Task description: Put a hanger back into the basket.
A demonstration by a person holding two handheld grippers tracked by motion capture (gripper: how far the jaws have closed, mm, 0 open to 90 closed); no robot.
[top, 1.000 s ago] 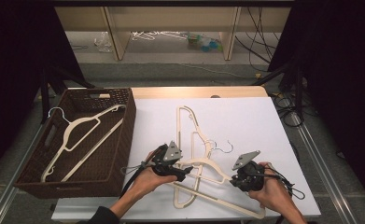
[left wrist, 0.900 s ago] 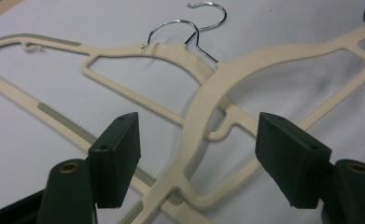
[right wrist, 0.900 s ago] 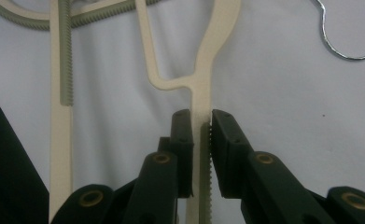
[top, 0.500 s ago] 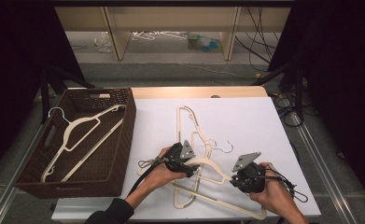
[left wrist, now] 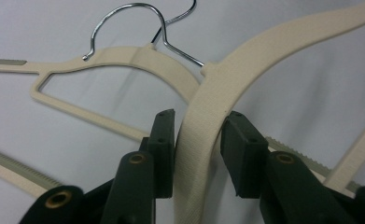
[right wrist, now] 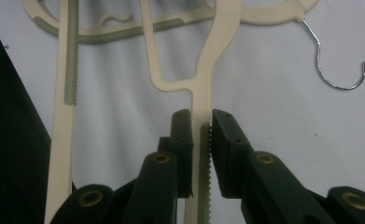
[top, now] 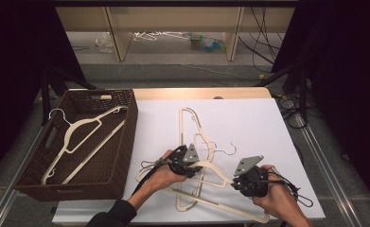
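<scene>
**Two grippers on one cream hanger at the table's near edge**

At the near edge of the white table (top: 249,118), the right gripper (top: 247,182) has its jaws pressed tight onto the ridged end of the nearest hanger's arm (right wrist: 201,140), the plastic pinched flat between both pads. Just to its left, the left gripper (top: 192,166) straddles the same hanger's curved shoulder (left wrist: 203,135): one pad touches the plastic, the other sits just off it, so the jaws are narrow, not quite clamped. The nearest hanger (top: 215,171) lies on top of a loose pile, its wire hook (top: 228,148) pointing away. A second hanger (top: 188,124) reaches from the pile toward the table's far side. To the left, touching the table's edge, a brown wicker basket (top: 126,101) holds another cream hanger (top: 81,142) lying diagonally. Beyond the table stands a low wooden shelf (top: 173,23).
</scene>
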